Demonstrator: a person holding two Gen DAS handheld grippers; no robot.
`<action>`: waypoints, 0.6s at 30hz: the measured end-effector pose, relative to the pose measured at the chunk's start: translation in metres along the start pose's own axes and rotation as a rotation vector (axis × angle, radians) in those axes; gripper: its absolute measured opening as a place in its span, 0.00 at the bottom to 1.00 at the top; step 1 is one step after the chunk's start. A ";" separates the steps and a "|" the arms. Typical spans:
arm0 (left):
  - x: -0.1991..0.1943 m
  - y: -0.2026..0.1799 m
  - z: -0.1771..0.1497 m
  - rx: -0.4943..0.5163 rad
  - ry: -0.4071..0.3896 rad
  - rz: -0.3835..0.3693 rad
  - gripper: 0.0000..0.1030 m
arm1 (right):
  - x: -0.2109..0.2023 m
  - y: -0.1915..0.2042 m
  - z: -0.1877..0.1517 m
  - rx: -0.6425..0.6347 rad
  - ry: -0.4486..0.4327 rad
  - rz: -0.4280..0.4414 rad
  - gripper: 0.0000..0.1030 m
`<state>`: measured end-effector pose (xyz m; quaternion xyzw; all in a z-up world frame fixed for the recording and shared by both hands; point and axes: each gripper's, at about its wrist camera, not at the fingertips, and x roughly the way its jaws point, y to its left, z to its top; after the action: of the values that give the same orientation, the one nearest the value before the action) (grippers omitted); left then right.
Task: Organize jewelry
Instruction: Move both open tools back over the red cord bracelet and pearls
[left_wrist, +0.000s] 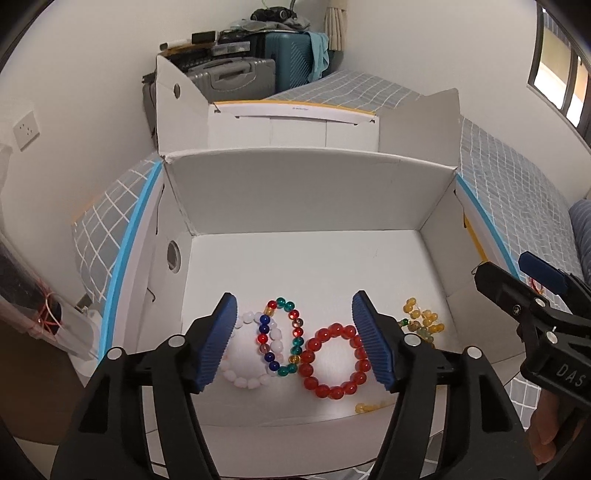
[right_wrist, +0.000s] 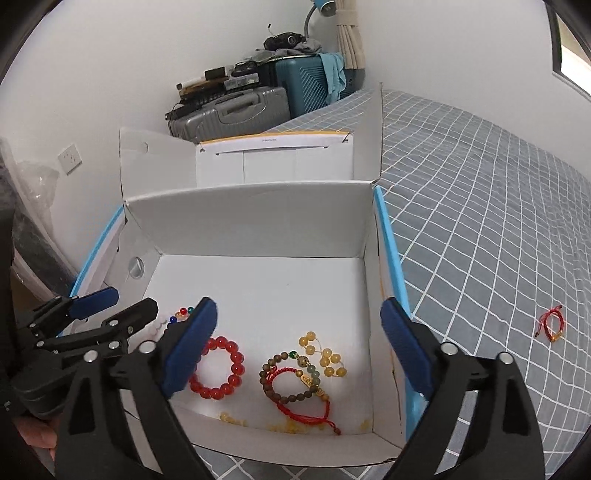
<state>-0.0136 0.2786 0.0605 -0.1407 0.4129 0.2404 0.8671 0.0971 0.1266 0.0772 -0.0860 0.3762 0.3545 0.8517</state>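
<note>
Each tool, left (left_wrist: 293, 341) and right (right_wrist: 299, 345), has black plastic arms, silver round screws and ribbed blue pads (left_wrist: 218, 343), the right one lettered "DAS" at the frame's right.

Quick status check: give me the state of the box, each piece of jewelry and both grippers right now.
White box: open, flaps up.
Red bead bracelet: lying flat in box.
Multicolor bracelet: in box, overlapping white bracelet.
Brown bead bracelet: in box, overlapping red cord bracelet.
Yellow beads: in box.
Small red cord bracelet: outside, on bedspread.
Left gripper: open, empty.
Right gripper: open, empty.
</note>
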 end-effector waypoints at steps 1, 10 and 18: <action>-0.002 -0.001 0.001 -0.002 -0.007 -0.004 0.67 | -0.001 -0.001 0.000 0.004 -0.001 0.002 0.88; -0.010 -0.018 0.007 0.014 -0.034 -0.031 0.76 | -0.026 -0.024 0.001 0.039 -0.057 -0.062 0.93; -0.018 -0.053 0.016 0.056 -0.076 -0.075 0.89 | -0.057 -0.070 -0.006 0.106 -0.094 -0.136 0.93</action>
<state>0.0155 0.2352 0.0865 -0.1224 0.3806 0.2012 0.8942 0.1136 0.0422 0.1049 -0.0496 0.3470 0.2791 0.8940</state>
